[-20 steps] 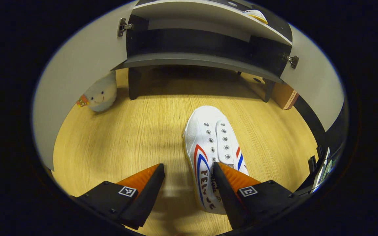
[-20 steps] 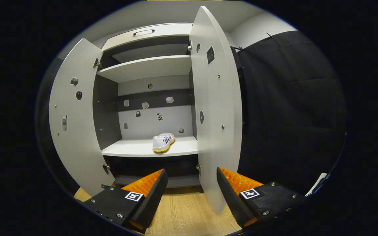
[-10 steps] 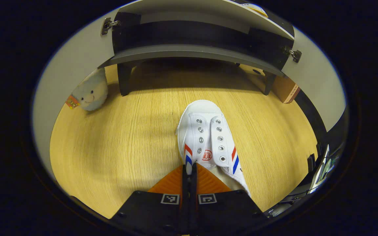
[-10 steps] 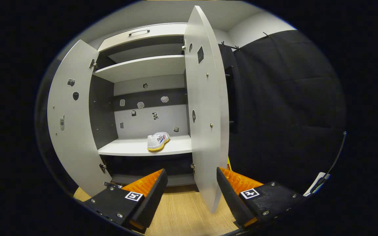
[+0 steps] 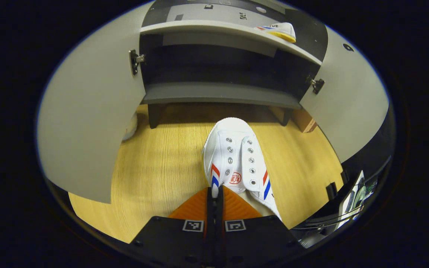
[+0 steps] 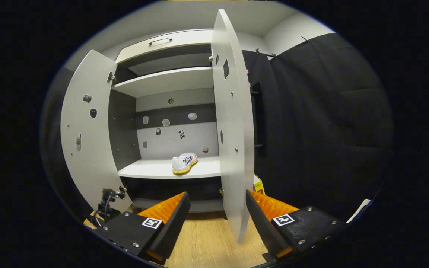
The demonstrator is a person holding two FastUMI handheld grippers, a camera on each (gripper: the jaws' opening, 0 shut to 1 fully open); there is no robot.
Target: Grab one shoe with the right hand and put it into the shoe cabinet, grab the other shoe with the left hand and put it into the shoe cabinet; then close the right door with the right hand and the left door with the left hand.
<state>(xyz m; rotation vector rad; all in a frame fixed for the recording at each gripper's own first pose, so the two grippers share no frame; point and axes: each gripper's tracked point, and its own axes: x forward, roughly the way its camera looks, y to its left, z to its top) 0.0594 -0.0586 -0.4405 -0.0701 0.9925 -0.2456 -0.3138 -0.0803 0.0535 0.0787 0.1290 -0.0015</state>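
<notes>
In the left gripper view, the left hand-held gripper [image 5: 214, 193] has its two orange fingers pressed together on the side wall of a white shoe [image 5: 237, 160] at the collar, beside the tongue. This shoe points toe-first toward the shoe cabinet [image 5: 218, 93], over the wooden floor [image 5: 155, 167] in front of the cabinet's bottom edge; whether its sole rests on the floor or is lifted clear cannot be told. Both cabinet doors stand open, the left door [image 5: 88, 111] swung out on one side and the right door [image 5: 345, 104] on the other. The second shoe [image 5: 279, 30] lies on the lower shelf [image 5: 207, 26], toward that shelf's right end. In the right gripper view, the right hand-held gripper [image 6: 214, 214] hangs with its fingers well apart and nothing between them, in front of the cabinet and close to the free edge of the right door [image 6: 233, 130], not touching it. From here the second shoe [image 6: 184, 163] sits near the front edge of the lower shelf [image 6: 155, 171], right of its middle, heel toward the camera. The left door [image 6: 88, 130] is wide open. A small yellow box [image 6: 258, 185] stands on the floor just behind the right door.
</notes>
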